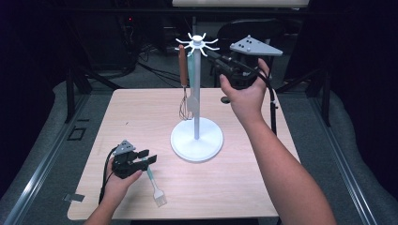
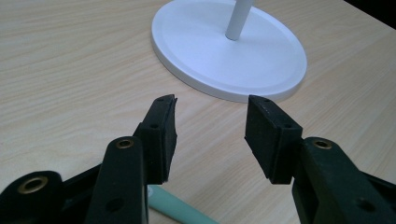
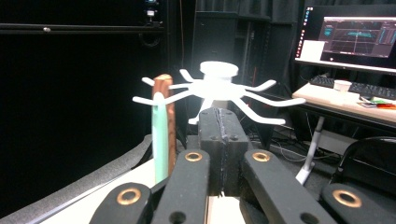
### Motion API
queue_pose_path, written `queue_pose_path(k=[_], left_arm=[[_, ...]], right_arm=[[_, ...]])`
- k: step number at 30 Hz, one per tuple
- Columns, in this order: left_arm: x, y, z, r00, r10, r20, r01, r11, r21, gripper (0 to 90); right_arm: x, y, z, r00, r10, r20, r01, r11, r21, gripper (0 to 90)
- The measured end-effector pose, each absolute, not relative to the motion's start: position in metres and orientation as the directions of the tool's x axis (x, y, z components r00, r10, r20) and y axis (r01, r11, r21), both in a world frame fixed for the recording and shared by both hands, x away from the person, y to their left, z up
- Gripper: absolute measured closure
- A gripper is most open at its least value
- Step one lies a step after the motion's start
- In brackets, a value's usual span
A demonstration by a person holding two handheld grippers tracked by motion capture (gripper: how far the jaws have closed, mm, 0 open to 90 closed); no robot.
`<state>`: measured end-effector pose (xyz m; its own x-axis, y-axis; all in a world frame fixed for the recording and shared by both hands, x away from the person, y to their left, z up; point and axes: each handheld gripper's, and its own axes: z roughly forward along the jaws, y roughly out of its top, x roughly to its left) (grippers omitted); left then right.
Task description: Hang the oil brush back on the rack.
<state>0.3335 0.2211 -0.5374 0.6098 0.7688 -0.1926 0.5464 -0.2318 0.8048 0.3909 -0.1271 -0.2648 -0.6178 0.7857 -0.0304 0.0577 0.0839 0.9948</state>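
A white utensil stand [image 1: 196, 93] rises from its round base [image 2: 229, 51] at mid table, topped by a crown of hooks [image 3: 217, 88]. From the hooks hang a brown-handled whisk [image 1: 183, 79] and a teal-handled utensil [image 3: 160, 140]. A teal-handled brush [image 1: 155, 185] lies flat near the front of the table. My left gripper [image 1: 149, 157] rests low over the brush's handle [image 2: 177, 210], jaws open with nothing between them [image 2: 210, 135]. My right gripper [image 1: 210, 54] is held up just right of the hook crown, its jaws shut and empty [image 3: 219, 121].
The wooden table [image 1: 244, 187] ends close in front of the brush. Beyond its far edge stand a dark chair [image 1: 244, 28] and a desk with a monitor [image 3: 355, 37]. Grey floor borders the table on both sides.
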Motion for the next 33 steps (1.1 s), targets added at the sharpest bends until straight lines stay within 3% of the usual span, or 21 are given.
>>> queue_pose_path(k=[19, 33], left_arm=[[0.334, 0.222, -0.538, 0.604, 0.774, -0.193, 0.548, -0.226, 0.805, 52.8], [0.335, 0.224, -0.539, 0.598, 0.777, -0.196, 0.552, -0.222, 0.804, 52.8]], right_arm=[[0.385, -0.118, -0.272, -0.631, 0.775, -0.050, 0.056, 0.109, 0.992, 89.5], [0.374, -0.123, -0.317, -0.652, 0.756, -0.058, 0.103, 0.163, 0.981, 82.0]])
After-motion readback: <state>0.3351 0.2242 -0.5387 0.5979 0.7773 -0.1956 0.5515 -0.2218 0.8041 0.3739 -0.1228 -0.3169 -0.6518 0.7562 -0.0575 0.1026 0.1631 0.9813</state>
